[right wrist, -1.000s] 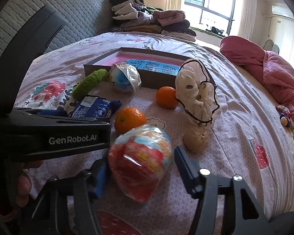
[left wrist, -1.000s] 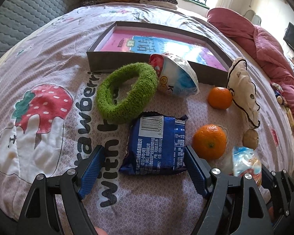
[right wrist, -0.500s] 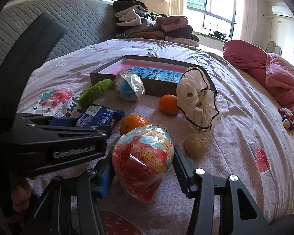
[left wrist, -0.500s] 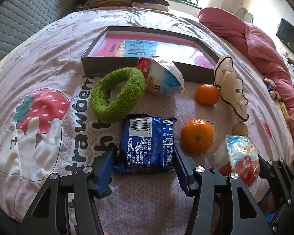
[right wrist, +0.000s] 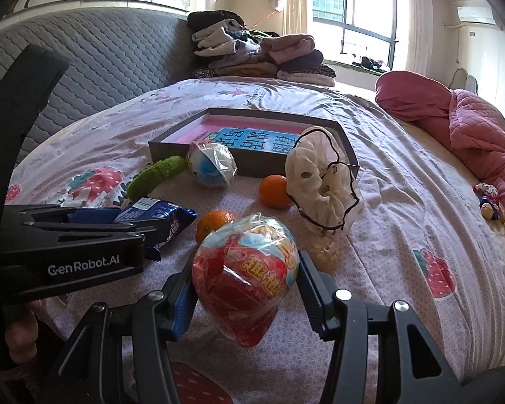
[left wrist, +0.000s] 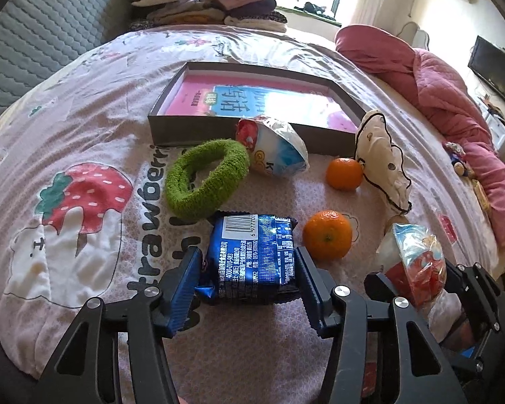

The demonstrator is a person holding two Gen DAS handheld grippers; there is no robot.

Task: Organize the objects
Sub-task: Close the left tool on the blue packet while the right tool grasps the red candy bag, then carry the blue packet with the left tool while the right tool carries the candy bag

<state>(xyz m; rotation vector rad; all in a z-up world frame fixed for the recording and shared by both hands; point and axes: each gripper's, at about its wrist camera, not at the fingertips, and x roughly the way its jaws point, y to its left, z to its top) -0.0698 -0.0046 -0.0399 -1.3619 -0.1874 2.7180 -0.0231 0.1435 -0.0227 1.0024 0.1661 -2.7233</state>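
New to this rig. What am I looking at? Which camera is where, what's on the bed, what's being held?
No robot arm here: a person holds a hand-held gripper in each hand, each with a fisheye camera looking forward along its two fingers.

In the left wrist view, the left hand-held gripper is closed on a blue snack packet. In the right wrist view, the right hand-held gripper clamps a red plastic-wrapped snack; the black body at the left edge there is the other gripper.

On the bedspread lie a green fuzzy ring, a blue-and-white wrapped snack, two oranges, a cream scrunchie, and a shallow grey box with a pink book inside.
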